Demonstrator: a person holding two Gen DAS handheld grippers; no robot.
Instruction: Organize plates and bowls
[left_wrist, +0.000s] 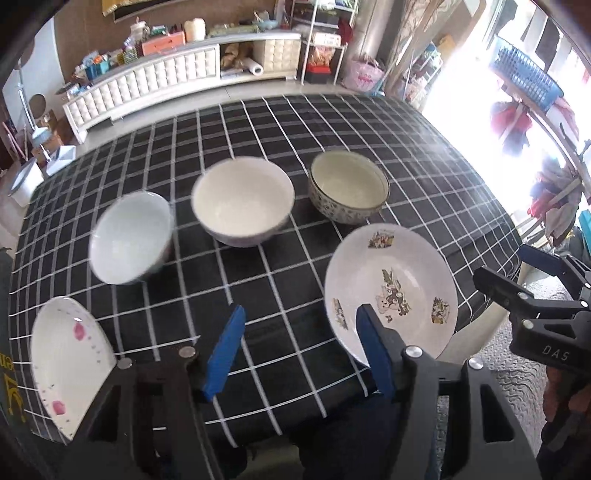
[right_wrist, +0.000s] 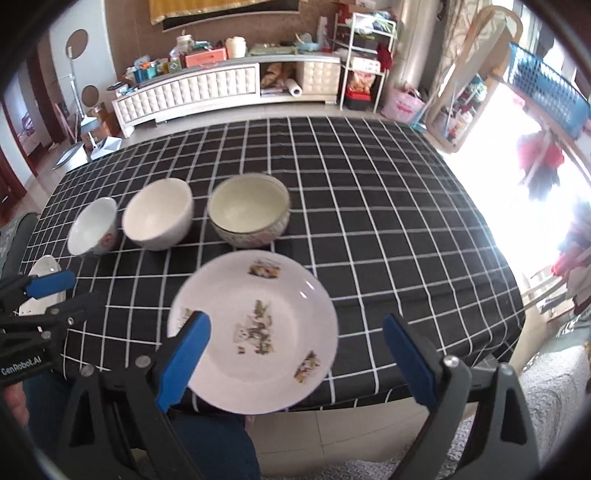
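Note:
Three bowls stand in a row on the checked tablecloth: a small white bowl (left_wrist: 133, 236) (right_wrist: 94, 227), a plain white bowl (left_wrist: 242, 201) (right_wrist: 159, 214) and a patterned bowl (left_wrist: 349, 186) (right_wrist: 249, 210). A white plate with cartoon pictures (left_wrist: 391, 291) (right_wrist: 255, 336) lies at the table's near edge. A pink-flowered plate (left_wrist: 70, 369) (right_wrist: 44, 273) lies at the near left. My left gripper (left_wrist: 299, 350) hangs open over bare cloth between the two plates. My right gripper (right_wrist: 297, 354) stands wide open above the cartoon plate, its pads not pressing it.
The black tablecloth (left_wrist: 280, 129) covers the table, with bare cloth behind the bowls and to the right. Each gripper shows in the other's view: right gripper (left_wrist: 509, 269), left gripper (right_wrist: 70, 293). A low white cabinet (right_wrist: 192, 92) stands beyond the table.

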